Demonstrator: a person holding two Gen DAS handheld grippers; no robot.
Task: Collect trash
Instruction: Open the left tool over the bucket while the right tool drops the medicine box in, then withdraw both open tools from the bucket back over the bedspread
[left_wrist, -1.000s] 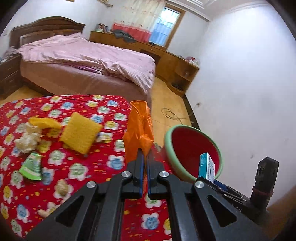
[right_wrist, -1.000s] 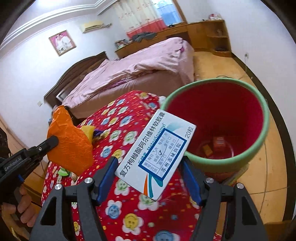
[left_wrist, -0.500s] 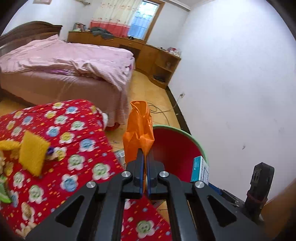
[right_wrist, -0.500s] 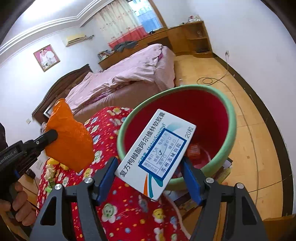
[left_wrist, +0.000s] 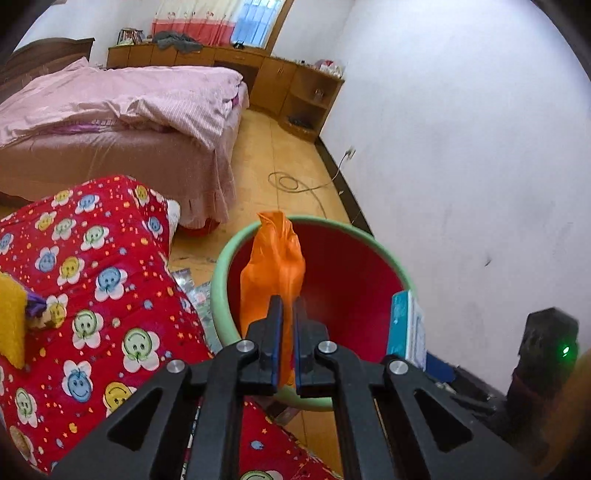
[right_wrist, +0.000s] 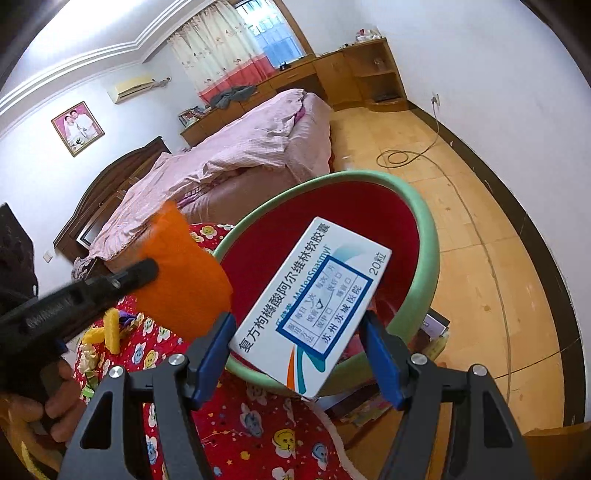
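Left wrist view: left gripper (left_wrist: 287, 314) is pinching the orange bag (left_wrist: 273, 269) tight over the red bin (left_wrist: 369, 236). Right gripper (right_wrist: 299, 332) is clamping the medicine box (right_wrist: 314, 306) wide, at 3 o'clock. Releasing together, the bag is risking snagging the rim, the box tipping out.

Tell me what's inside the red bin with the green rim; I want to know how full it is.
Only the bin's bare red inner wall shows. The medicine box in the right gripper and the orange bag in the left gripper cover its bottom.
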